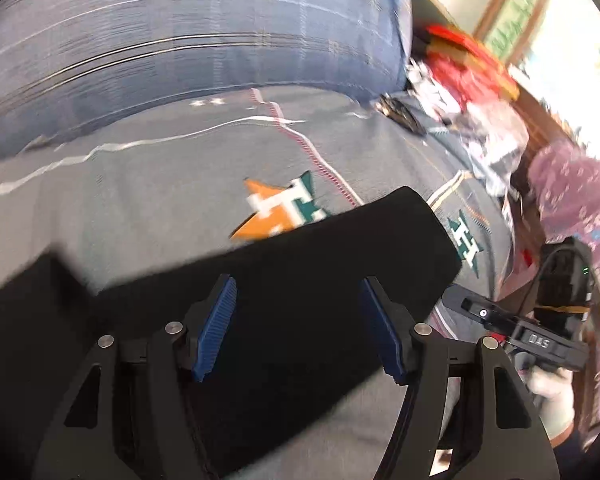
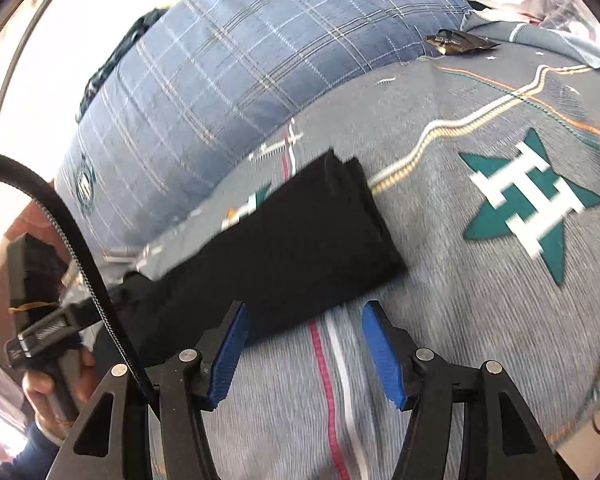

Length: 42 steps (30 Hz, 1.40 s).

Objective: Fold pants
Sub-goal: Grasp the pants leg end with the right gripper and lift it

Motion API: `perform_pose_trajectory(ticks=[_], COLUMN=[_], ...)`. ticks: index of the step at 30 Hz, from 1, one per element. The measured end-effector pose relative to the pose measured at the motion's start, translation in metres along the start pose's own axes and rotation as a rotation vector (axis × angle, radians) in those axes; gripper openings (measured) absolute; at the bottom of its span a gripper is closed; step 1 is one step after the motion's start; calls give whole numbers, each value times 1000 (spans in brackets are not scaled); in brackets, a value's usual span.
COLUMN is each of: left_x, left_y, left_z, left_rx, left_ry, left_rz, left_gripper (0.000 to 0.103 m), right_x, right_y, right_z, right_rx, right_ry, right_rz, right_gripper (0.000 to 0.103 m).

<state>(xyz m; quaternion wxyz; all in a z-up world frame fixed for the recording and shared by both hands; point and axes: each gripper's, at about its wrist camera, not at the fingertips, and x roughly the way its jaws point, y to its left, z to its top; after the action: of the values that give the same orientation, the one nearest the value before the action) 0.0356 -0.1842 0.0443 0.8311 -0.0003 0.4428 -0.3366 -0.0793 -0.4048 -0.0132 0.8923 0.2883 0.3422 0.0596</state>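
A grey bedspread (image 2: 480,300) with teal star motifs (image 2: 528,200) and striped lines fills the lower right of the right wrist frame. A blue plaid pillow (image 2: 260,60) lies across the upper left. A small dark wrapper (image 2: 458,42) sits at upper right, red clutter (image 1: 464,64) behind.

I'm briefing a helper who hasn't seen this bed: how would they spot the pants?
Find the grey bedspread with green star patterns, below the blue plaid pillow. On it lies a long, flat strip of cloth: the pants. They are the only plain black cloth there, with no pattern at all.
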Motion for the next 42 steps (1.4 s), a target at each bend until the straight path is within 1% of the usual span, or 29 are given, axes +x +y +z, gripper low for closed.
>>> perform_pose_trajectory(ticks=[3,5,9,11,14,17,21,22,23,24,25,26,27,28,29,32,39,42], left_x=[27,45,75,88,107,118,132,134,136,138,139,140,142,143,143,133,79,46], left_y=[-9,-15,-25,-33,-51,-72,-89,-93,-98,-100,-102,-103,-101,-100,-99,-98,-115,-117], left_z=[22,37,57,63,69,73,80,80,79,77,77,77,78,80,81,82,96,101], left_rx=[63,88,88,92,129,204,251,278,311,334,351,347,326,303,292,278,294,308], left_ry=[45,77,128,150,206,206,218,215,213,207,196,194,201,206,207,198,99,44], left_rz=[-37,-74,-150,-187,-247,-254,-284,-284,-275,-248,-220,-218,-231,-236,-238,-243,-272,-277], left_gripper=[64,64,64,64,64,64,64,60,43,37,25,16,14,13,12,11,11,11], right_x=[3,3,3,3,2,1,3,4,6,7,9,11,12,14,14,10,-27,-44], right_y=[-4,-6,-9,-9,-8,-8,-7,-6,-5,-4,-5,-9,-13,-17,-19,-10,22,39], right_z=[3,1,-2,-3,-4,-7,-5,-4,-4,-3,-2,-1,1,1,2,5,17,23], right_rx=[28,41,57,56,30,12,-8,-14,-19,-24,-23,-5,20,54,67,32,-85,-127], right_ry=[-31,-47,-74,-86,-97,-111,-132,-135,-137,-138,-138,-137,-140,-143,-143,-147,-220,-246], right_rz=[26,46,92,106,112,108,100,96,89,79,69,63,74,105,120,117,141,175], right_gripper=[57,57,62,63,63,63,63,62,60,51,37,29,20,17,16,15,14,14])
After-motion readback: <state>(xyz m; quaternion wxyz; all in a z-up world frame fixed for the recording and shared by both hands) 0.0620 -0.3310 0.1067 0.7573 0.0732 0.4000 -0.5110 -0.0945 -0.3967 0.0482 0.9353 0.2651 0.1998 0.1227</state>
